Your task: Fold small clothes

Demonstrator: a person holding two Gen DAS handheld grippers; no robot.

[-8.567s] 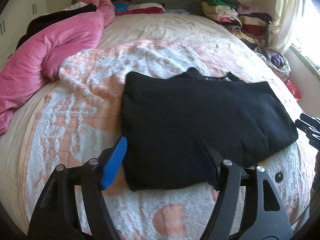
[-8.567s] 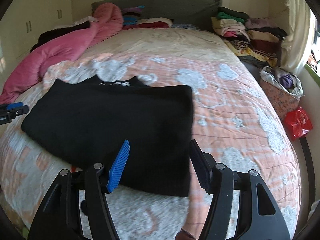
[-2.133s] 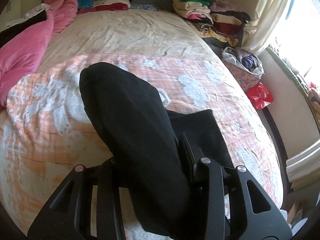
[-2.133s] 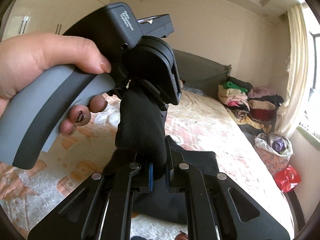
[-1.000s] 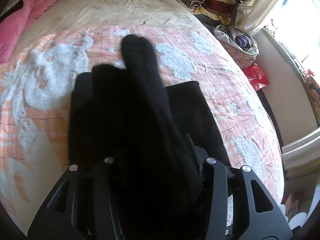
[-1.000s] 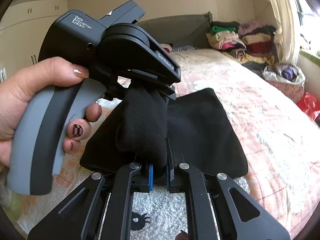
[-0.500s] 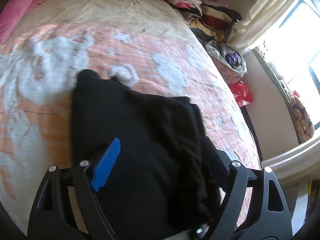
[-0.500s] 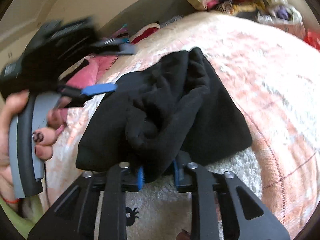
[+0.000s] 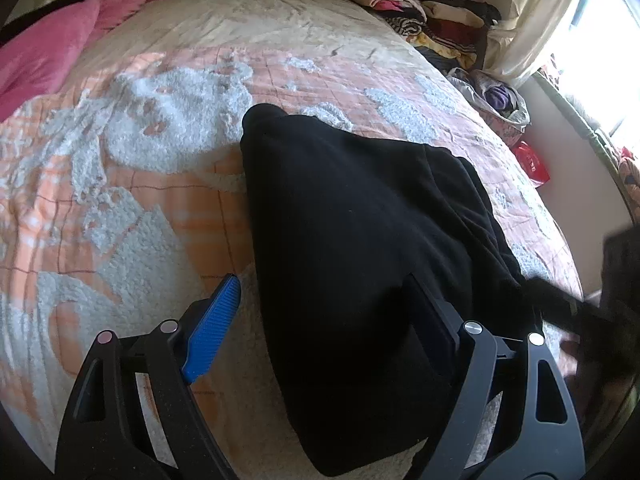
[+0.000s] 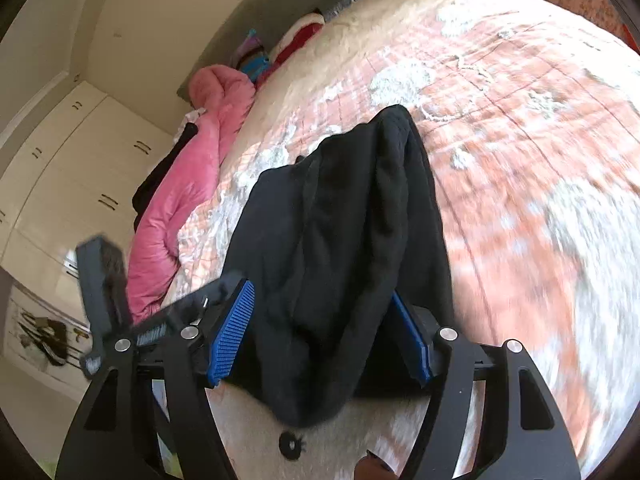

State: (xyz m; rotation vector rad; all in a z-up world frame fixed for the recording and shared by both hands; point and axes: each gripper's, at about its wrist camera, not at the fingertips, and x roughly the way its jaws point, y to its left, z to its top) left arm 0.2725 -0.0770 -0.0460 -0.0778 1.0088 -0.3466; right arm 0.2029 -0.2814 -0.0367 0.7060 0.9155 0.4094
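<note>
Left gripper (image 9: 324, 320) spread wide, blue pad (image 9: 212, 328) on its left finger bare, nothing pinched; black garment (image 9: 352, 248) lies folded on the bed below and between the fingers, near corner bulging past the right finger. Right gripper (image 10: 320, 332) also parted wide, blue pads (image 10: 232, 332) both showing, garment (image 10: 344, 248) bunched between them but not clamped; touching the pads or not, cannot tell. The other tool shows blurred at right edge of left view (image 9: 612, 300) and at left in right view (image 10: 104, 292).

Garment sits on near right part of the bedspread (image 9: 120, 208), orange with white fluffy patches. Its left edge runs straight from a rounded far corner toward the near; right side shows a second layer stepped out under the top layer, edges not lined up. In right view folds are ridged and uneven, far tip pointing up the bed.

Open bedspread left of the garment and beyond it, plain cream sheet (image 9: 248, 24) further out. Pink quilt (image 9: 52, 40) heaped along far left edge. Stacked folded clothes (image 9: 420, 12) far right by the curtain (image 9: 536, 20). Bag of clothes (image 9: 496, 100) and red item (image 9: 532, 162) on the floor off the right bed edge. White wardrobe doors (image 10: 80, 168) far left in right view
</note>
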